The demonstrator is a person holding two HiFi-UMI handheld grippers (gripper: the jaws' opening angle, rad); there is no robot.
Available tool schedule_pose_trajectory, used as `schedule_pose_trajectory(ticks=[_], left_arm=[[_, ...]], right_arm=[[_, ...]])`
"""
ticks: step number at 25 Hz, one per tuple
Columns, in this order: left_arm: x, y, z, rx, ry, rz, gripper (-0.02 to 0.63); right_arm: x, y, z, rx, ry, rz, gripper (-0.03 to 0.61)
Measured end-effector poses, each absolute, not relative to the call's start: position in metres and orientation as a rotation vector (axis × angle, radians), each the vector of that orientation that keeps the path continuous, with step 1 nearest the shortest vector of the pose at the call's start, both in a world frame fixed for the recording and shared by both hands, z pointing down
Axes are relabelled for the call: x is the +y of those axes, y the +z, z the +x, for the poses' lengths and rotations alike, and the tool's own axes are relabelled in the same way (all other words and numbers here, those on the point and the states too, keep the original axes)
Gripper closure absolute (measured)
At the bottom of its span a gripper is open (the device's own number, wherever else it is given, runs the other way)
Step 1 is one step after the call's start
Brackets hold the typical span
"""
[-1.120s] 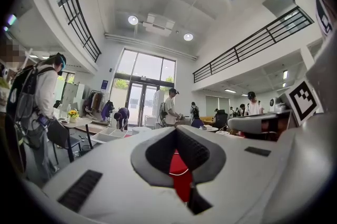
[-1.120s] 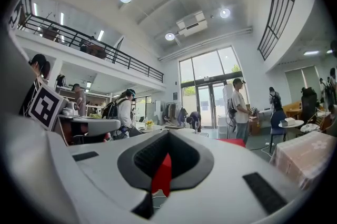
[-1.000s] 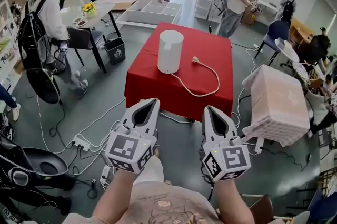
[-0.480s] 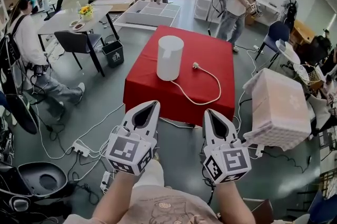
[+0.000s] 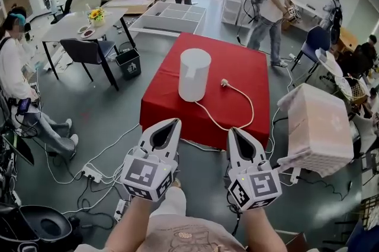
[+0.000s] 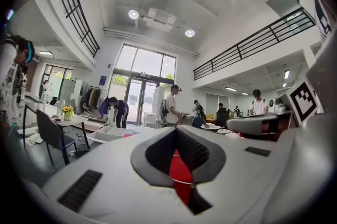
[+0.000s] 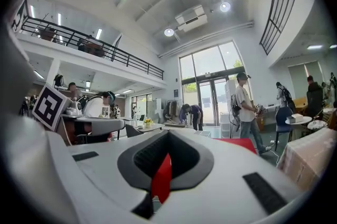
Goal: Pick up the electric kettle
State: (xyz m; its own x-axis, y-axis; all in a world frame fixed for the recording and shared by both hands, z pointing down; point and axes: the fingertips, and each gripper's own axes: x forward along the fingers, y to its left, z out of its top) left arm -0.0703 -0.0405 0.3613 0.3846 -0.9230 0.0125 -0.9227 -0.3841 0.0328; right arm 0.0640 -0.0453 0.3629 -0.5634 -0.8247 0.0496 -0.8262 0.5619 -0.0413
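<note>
Electric kettle, white and cylindrical (image 5: pixel 194 74), on red-clothed bench (image 5: pixel 240 64), has been neared; left claw (image 5: pixel 175 122) and right claw (image 5: pixel 232 130) are closed, empty. Approach only; grasp not begun.

The kettle (image 5: pixel 194 74) looks like smooth, matt white plastic, and it stands on a matt red cloth (image 5: pixel 237 61) with soft folds. The left gripper (image 5: pixel 175 121) and right gripper (image 5: pixel 232 129) have matt white plastic shells with dark ribbed pads (image 6: pixel 195 148). The grey floor (image 5: pixel 118 109) is smooth with a dull sheen.
</note>
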Motion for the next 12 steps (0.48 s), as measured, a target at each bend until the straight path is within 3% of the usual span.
schedule_pose_trajectory(ticks=[12], left_arm=[[-0.118,0.359,-0.086,-1.679,0.011,2.596,0.614]], right_arm=[[-0.117,0.363,0.048,-2.74,0.136,1.481,0.574]])
